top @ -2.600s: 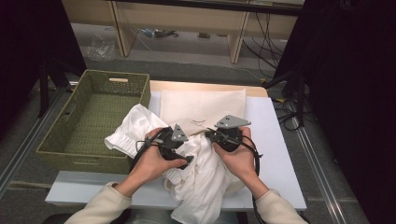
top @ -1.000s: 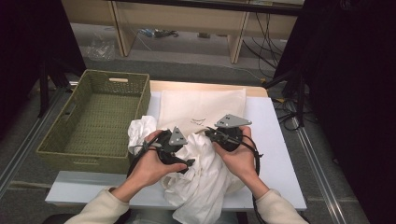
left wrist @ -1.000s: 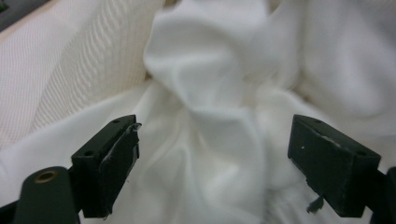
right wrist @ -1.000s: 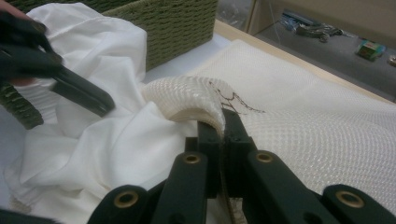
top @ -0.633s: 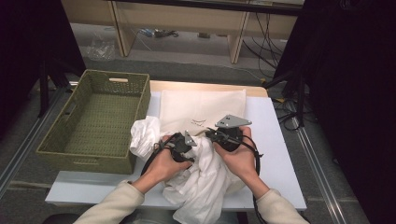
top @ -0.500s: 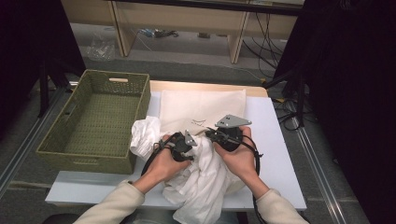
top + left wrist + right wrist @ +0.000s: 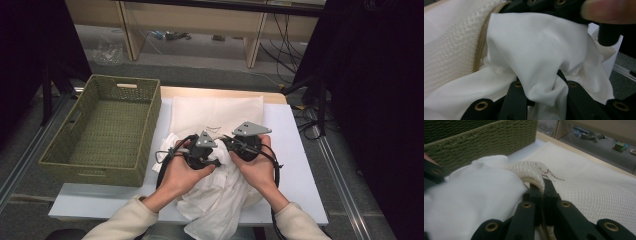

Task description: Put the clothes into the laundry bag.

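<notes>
A white cloth (image 7: 215, 202) lies bunched on the table's near side, partly over a flat cream mesh bag (image 7: 215, 111). My left gripper (image 7: 220, 152) has just been closing and is shut on a fold of the white cloth (image 7: 536, 50), right beside the bag's zipper edge (image 7: 480, 50). My right gripper (image 7: 228, 143) is shut on the lifted rim of the mesh bag (image 7: 529, 168), its jaws (image 7: 542, 192) pinching the mesh. The two grippers nearly touch tip to tip. The cloth (image 7: 474, 192) bulges against the raised rim.
A green woven basket (image 7: 110, 130) stands at the table's left with nothing in it, close to the cloth. The white table (image 7: 300, 150) has bare room on its right side. Cables trail from both grippers toward the person.
My left gripper moved right, toward the right gripper, and closed on the white cloth, dragging it toward the bag's mouth. The right gripper stayed put, holding the rim.
</notes>
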The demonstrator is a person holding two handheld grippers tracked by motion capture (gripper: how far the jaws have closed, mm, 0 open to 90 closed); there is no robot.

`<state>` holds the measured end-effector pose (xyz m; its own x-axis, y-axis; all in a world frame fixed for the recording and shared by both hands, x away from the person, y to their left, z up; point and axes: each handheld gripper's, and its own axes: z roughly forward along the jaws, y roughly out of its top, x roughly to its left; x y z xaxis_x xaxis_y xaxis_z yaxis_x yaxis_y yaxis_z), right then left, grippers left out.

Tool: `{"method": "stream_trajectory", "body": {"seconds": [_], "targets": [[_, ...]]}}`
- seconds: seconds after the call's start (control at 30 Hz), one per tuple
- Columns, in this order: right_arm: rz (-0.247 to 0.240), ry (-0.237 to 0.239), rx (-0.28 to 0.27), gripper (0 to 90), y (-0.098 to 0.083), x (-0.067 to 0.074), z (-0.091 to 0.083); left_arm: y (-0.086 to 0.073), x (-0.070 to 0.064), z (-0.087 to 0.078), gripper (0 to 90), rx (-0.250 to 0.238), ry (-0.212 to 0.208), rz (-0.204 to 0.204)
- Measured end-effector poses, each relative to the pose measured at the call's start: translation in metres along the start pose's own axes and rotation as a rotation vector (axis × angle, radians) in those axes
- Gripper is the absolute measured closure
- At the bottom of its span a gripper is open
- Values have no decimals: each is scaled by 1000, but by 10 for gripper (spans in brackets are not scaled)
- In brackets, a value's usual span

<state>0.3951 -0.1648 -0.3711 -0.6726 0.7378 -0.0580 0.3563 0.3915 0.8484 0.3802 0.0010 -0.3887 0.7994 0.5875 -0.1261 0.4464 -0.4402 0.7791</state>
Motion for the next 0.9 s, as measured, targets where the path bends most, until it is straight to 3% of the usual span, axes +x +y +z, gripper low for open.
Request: {"method": "stream_trajectory", "body": {"seconds": [0.03, 0.13, 0.27, 0.37, 0.53, 0.7, 0.8, 0.9], "targets": [[-17, -6, -5, 891, 0, 0, 0, -2, 3, 7, 778, -4, -2, -6], [8, 9, 7, 890, -1, 3, 2, -7, 13, 23, 725, 3, 38, -32], [-4, 17, 16, 890, -2, 1, 3, -10, 18, 29, 615, 11, 53, -31], [14, 12, 12, 890, -2, 2, 3, -11, 16, 21, 405, 20, 120, 26], [-8, 6, 2, 891, -1, 0, 2, -17, 7, -9, 202, 9, 115, 60], [-6, -2, 5, 890, -1, 0, 3, -27, 9, -34, 156, 8, 76, 48], [8, 7, 14, 891, -1, 0, 2, -33, 17, -36, 152, 31, 96, 51], [6, 5, 11, 891, -1, 1, 3, -41, 30, -25, 128, 82, 150, 17]]}}
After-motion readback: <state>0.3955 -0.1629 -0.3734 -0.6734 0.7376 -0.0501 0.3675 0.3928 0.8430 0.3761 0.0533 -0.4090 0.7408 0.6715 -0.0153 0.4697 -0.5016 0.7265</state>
